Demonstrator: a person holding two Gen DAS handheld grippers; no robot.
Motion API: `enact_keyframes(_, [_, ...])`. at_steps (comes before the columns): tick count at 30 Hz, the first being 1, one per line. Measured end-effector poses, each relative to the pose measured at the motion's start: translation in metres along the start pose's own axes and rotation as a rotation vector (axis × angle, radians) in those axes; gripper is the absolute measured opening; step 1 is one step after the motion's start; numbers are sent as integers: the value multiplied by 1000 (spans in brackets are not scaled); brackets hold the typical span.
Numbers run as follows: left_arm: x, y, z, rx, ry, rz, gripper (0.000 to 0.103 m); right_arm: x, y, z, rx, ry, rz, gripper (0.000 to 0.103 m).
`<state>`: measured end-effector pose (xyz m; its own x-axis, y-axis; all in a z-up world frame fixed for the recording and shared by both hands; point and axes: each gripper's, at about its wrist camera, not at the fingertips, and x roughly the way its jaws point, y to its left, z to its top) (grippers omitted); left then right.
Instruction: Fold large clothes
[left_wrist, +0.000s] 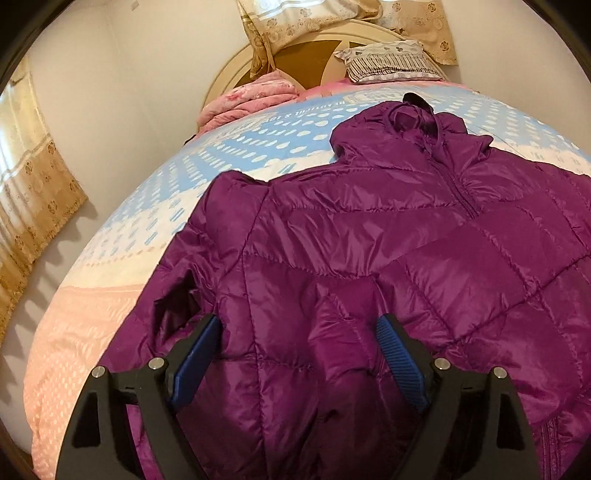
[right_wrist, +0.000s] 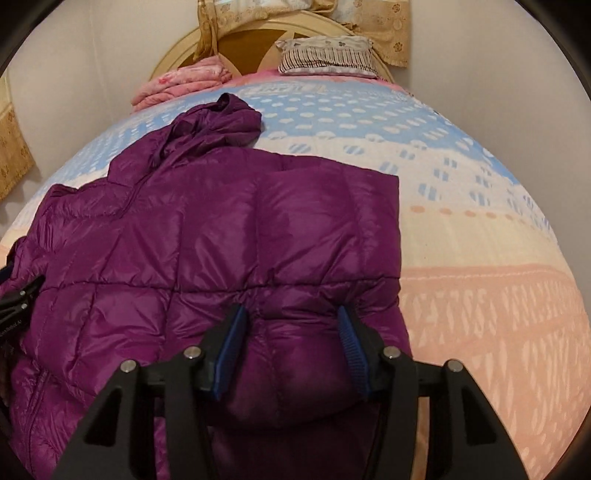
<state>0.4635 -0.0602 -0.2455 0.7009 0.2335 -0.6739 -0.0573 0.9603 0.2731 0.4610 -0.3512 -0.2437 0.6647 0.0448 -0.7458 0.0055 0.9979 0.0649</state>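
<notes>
Right now the purple puffer jacket (left_wrist: 369, 236) lies flat on the bed (left_wrist: 122, 236), hood toward the headboard (right_wrist: 255, 40). Left gripper (left_wrist: 299, 354) hovers with fingers wide over the left sleeve side, nothing pinched. Right gripper (right_wrist: 291, 347) is half closed on a bunched fold at the jacket's right edge. Plenty of open bedspread to the right.

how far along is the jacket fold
Early on. Done: the jacket lies on the bed, and one side panel looks folded over the front. In hand: the right gripper has a puffy fold between its pads; the left gripper is open over the other side. Left: that side, the hood, and halving the body.
</notes>
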Motion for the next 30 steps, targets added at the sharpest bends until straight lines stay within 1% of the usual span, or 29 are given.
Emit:
enact_keyframes(3, [1, 1, 0, -14, 2, 1, 90, -1, 0, -2, 1, -6, -2, 55])
enact_keyframes(8, [2, -1, 0, -15, 2, 2, 90, 1, 4, -2, -20, -10, -29, 56])
enact_keyframes(15, [3, 1, -1, -26, 5, -5, 91, 2, 8, -3, -41, -4, -54, 56])
enact_keyframes(17, [3, 1, -1, -28, 4, -3, 92, 3, 10, 0, -49, 13, -63, 57])
enact_keyframes(19, [3, 1, -1, -27, 2, 0, 92, -3, 11, 6, -55, 43, -84, 58])
enact_keyframes(20, [3, 1, -1, -28, 2, 0, 92, -14, 13, 9, -37, 29, -90, 58])
enact_keyframes(22, [3, 2, -1, -31, 1, 1, 93, -34, 21, 12, -21, -24, -63, 59])
enact_keyframes(24, [3, 1, -1, -30, 0, 6, 93, -46, 40, 14, -58, -42, -30, 59])
enact_keyframes(27, [3, 2, -2, -31, 0, 5, 93, -40, 67, 11, -128, -16, 31, 59])
enact_keyframes(28, [3, 3, -2, -36, 1, -1, 94, -32, 76, 6, -153, 1, 35, 59])
enact_keyframes(30, [4, 6, -2, -48, 5, -14, 94, -15, 81, -2, -157, 35, 22, 59])
